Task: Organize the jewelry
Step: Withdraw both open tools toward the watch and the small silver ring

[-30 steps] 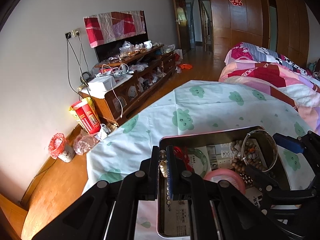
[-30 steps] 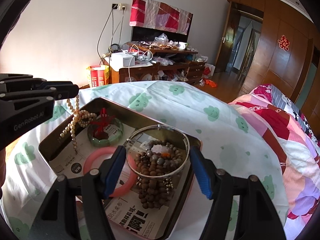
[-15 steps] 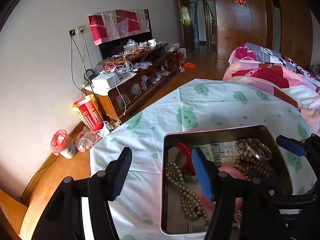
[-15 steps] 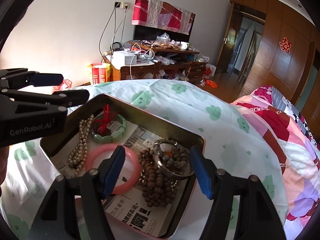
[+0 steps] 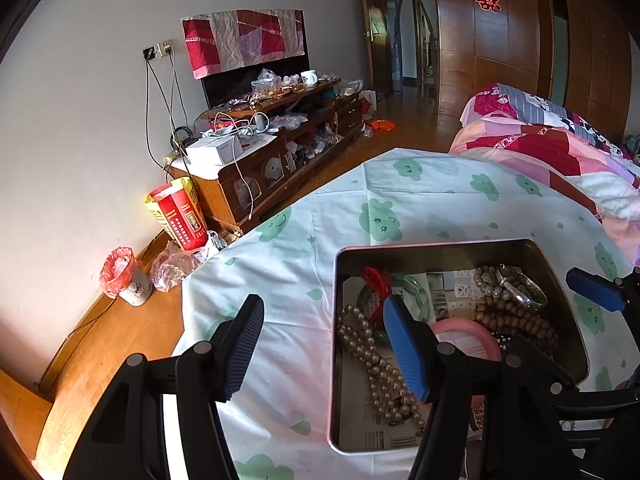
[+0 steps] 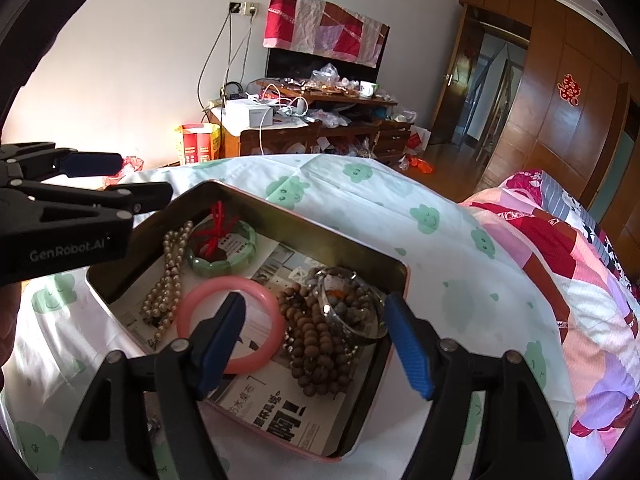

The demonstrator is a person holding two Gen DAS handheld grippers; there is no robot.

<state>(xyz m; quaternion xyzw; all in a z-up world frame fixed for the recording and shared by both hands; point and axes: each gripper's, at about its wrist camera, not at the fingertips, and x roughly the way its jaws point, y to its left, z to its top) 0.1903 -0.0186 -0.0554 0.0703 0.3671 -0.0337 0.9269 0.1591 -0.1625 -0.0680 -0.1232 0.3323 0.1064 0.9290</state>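
Now both the left gripper and right gripper gape over the tin rim.

Pink bangle: near arc hidden behind right gripper finger. Newspaper lining: print partly covered by jewelry.

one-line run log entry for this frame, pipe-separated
left gripper open, empty | right gripper open, empty | pearl necklace, green bangle, pink bangle, silver bangle in tin | phase: released
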